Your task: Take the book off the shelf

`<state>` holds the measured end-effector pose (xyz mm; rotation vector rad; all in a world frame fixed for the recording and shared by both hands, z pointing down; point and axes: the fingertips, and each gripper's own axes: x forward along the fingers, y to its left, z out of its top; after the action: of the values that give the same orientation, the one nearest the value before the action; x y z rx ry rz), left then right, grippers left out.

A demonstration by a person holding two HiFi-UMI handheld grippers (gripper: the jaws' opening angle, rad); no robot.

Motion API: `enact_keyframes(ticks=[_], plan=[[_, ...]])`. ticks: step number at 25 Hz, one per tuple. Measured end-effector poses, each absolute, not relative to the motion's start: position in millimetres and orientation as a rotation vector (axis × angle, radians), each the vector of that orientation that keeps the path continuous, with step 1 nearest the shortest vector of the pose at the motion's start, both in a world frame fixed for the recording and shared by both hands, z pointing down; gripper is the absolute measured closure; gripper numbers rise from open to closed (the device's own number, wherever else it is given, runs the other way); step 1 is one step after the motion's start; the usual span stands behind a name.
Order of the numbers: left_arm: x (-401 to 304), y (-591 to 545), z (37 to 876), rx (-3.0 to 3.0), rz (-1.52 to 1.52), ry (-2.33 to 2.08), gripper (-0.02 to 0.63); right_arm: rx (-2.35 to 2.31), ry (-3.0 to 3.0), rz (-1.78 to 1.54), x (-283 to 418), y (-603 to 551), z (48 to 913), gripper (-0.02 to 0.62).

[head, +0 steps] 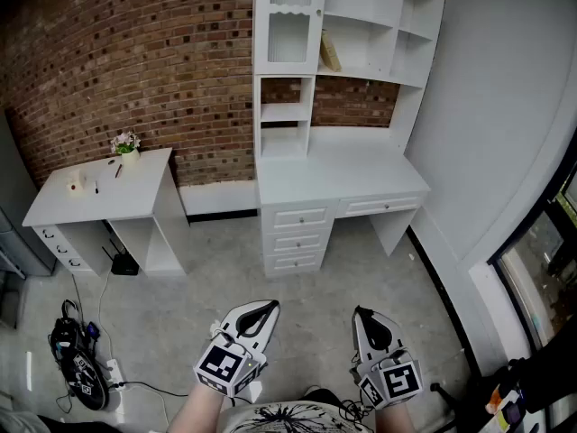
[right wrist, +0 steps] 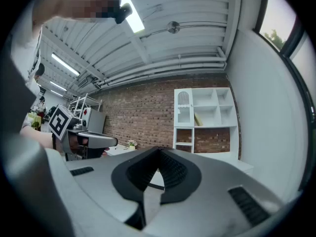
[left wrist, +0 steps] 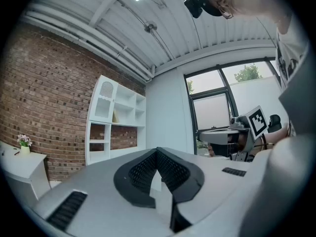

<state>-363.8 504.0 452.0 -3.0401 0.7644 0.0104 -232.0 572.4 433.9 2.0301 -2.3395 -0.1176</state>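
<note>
While the book [head: 330, 52] leans alone in an upper shelf [head: 379, 27] bay, nothing has reached it.
Slim, stiff, probably light: pinch its exposed edge. Left hand-held gripper [head: 264, 308] and right hand-held gripper [head: 361, 314], both closed and empty, hang well short of the white counter [head: 334, 171] below the shelf; brick wall [head: 135, 52] behind, grey floor [head: 225, 269].

A tan book [head: 330, 52] leans on the white shelf [head: 368, 74].
</note>
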Motion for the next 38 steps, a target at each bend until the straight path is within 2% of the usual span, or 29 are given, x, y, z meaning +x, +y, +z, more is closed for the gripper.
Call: enact_keyframes(ticks=[11,23,30,38], plan=[[-368,494,461,-3.046,0.016,0.759,0.604,2.012,-2.298,-0.07,-235,562,445,0.589],[-354,460,480,-3.055,-0.037,0.797,0.604,2.042,-2.268,0.008,-206,519,465,0.588],[-314,395,488,-3.041,-0.079,0.884,0.604,1.997,-2.304,0.04,-161,447,481,0.588],[-226,294,474,-2.998,-0.097,0.968,0.604,1.957,-2.365,0.054,-70,338,469,0.588]])
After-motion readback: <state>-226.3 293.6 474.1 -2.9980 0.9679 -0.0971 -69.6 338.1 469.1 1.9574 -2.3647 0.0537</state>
